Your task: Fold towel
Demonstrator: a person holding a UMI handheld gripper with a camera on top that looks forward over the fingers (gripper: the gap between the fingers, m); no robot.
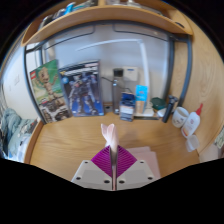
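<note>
The gripper [113,158], its 2 purple-padded fingers [103,160] closed together, pinches a small pale pink cloth towel [109,132]; the towel's tip rises upright just ahead of them over the wooden desk [70,140].

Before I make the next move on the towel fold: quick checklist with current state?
1. Grip: gripper shut on the towel, pink corner pinched between the pads: ok.
2. Rest of the towel in view: not ok, only that corner shows.
3. Desk bare just ahead of the fingers: ok.
4. Boxes and bottles stand well beyond the fingers: ok.
5. Edges aligned for the fold: cannot tell.
</note>
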